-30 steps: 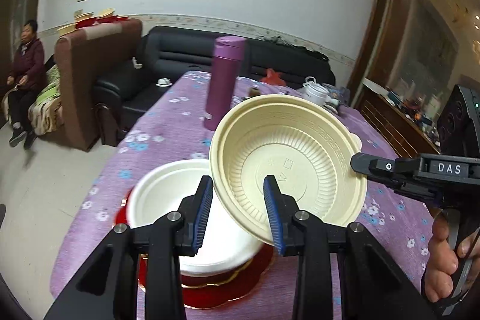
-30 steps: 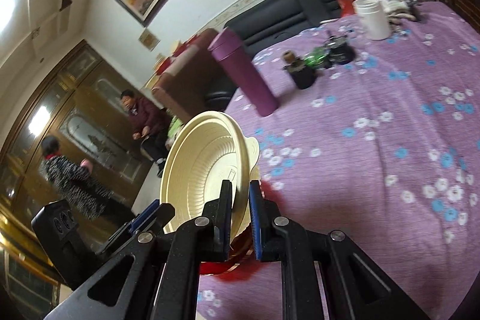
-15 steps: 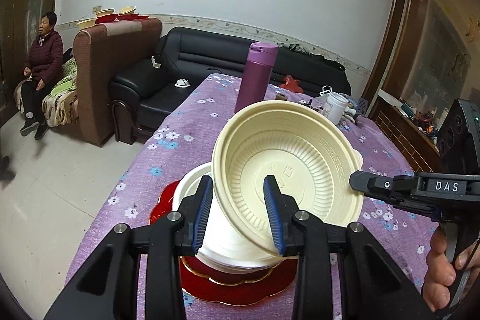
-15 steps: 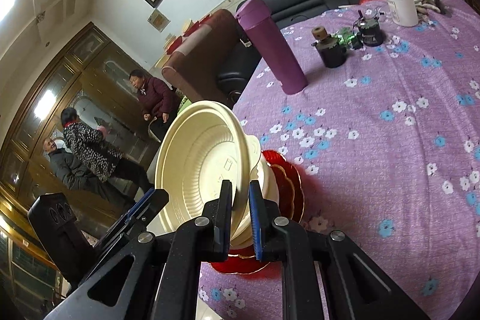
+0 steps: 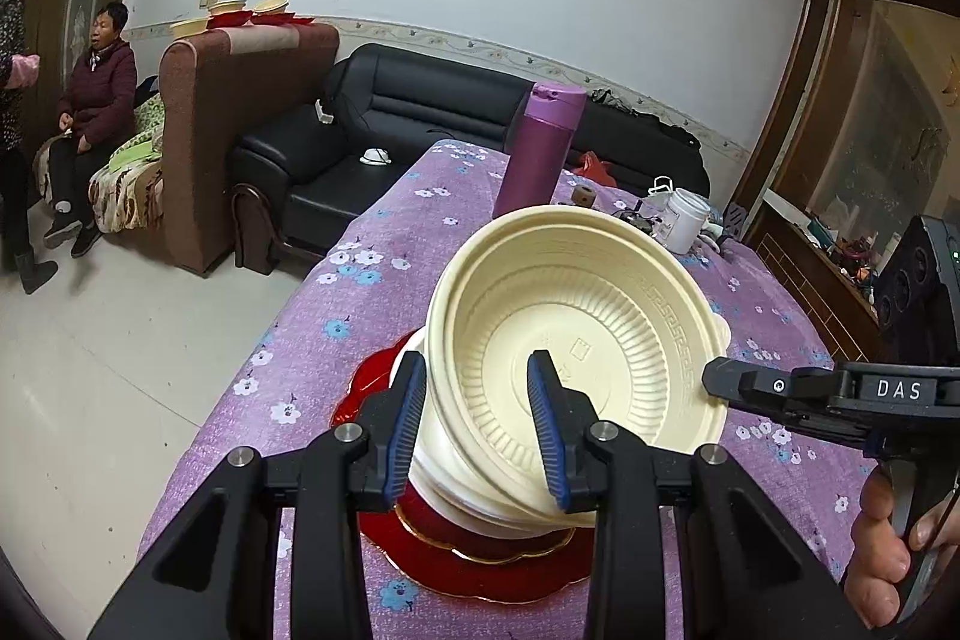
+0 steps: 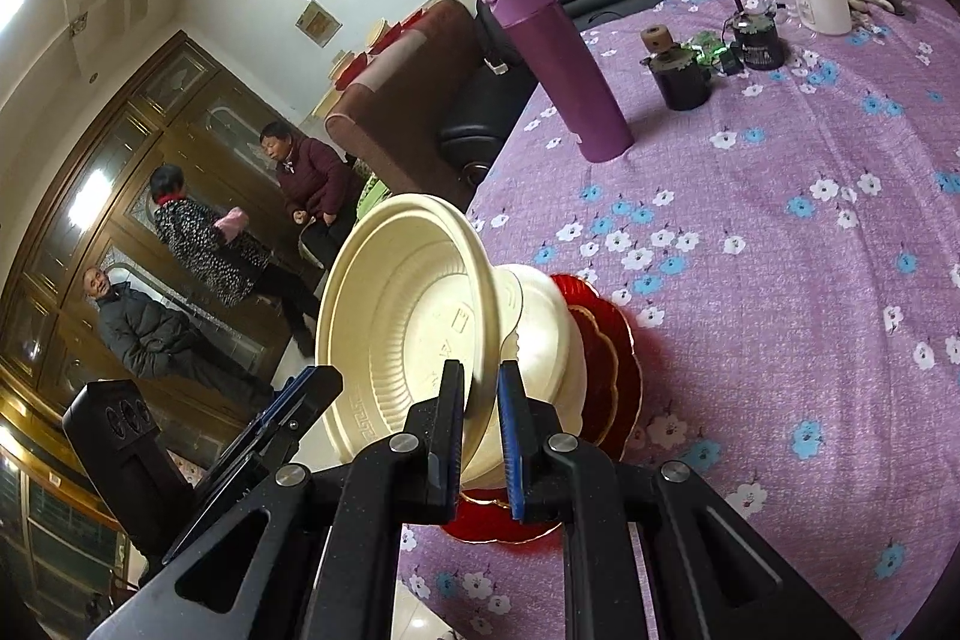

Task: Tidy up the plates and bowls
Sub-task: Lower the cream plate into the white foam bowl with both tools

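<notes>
Both wrist views look down closely, sharing the cream bowl (image 5: 576, 364).

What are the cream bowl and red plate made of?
Cream bowl: likely thin moulded plastic, matte; fine ribbing and an embossed rim pattern. Red plate: glossy, gold-trimmed scalloped edge; plastic or glazed ceramic, can't tell.

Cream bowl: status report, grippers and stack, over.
Right gripper shut on cream bowl rim. Left gripper part open, straddling the near wall, grip unclear. Bowl tilted over white bowl on red plates. Nothing in the way.
</notes>
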